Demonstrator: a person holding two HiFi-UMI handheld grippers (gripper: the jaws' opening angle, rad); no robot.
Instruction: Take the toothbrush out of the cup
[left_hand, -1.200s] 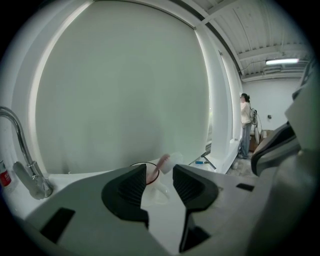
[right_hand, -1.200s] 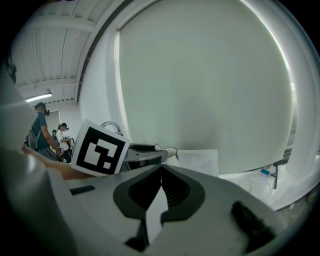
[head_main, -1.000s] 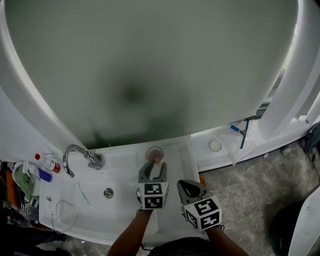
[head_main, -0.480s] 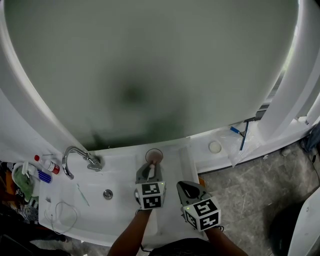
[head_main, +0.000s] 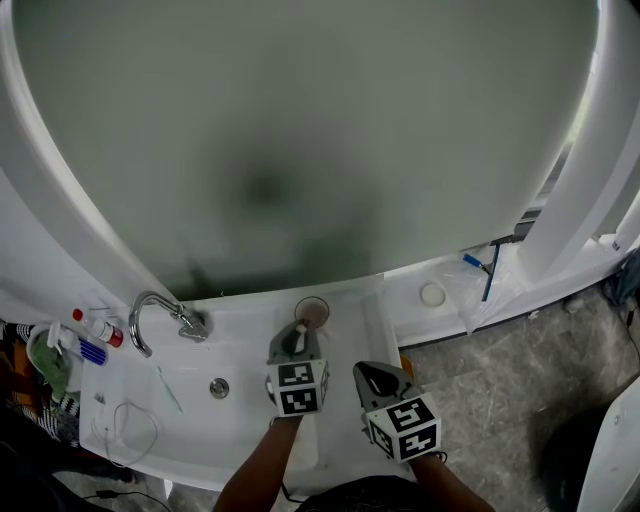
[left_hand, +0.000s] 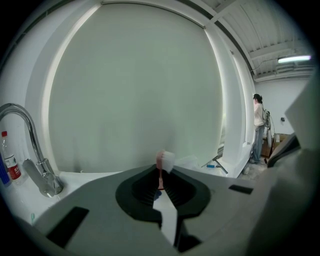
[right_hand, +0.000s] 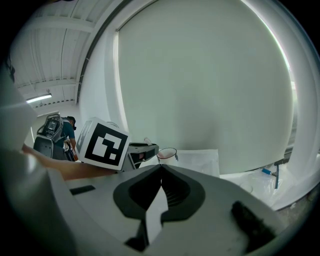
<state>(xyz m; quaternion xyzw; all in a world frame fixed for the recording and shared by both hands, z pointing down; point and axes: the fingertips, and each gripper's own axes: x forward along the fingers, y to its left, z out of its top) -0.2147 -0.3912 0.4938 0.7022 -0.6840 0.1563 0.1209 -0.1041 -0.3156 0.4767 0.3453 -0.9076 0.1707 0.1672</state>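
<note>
White basin (head_main: 240, 425), toothbrush (left_hand: 161, 169) upright, bristles uppermost

A curved chrome tap (head_main: 150, 312) stands at the back-left corner of the white sink (head_main: 240, 345). Left of it lie a red-capped bottle (head_main: 100, 328) and what may be a green cloth (head_main: 45, 360).

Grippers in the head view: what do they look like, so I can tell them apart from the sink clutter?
Both are alike: the left gripper and right gripper have grey, rounded-triangular jaw shells with black ribbed pads inside. Each carries a white cube with black square markers behind the jaws. No cables show, and the forearms are bare of sleeves.
</note>
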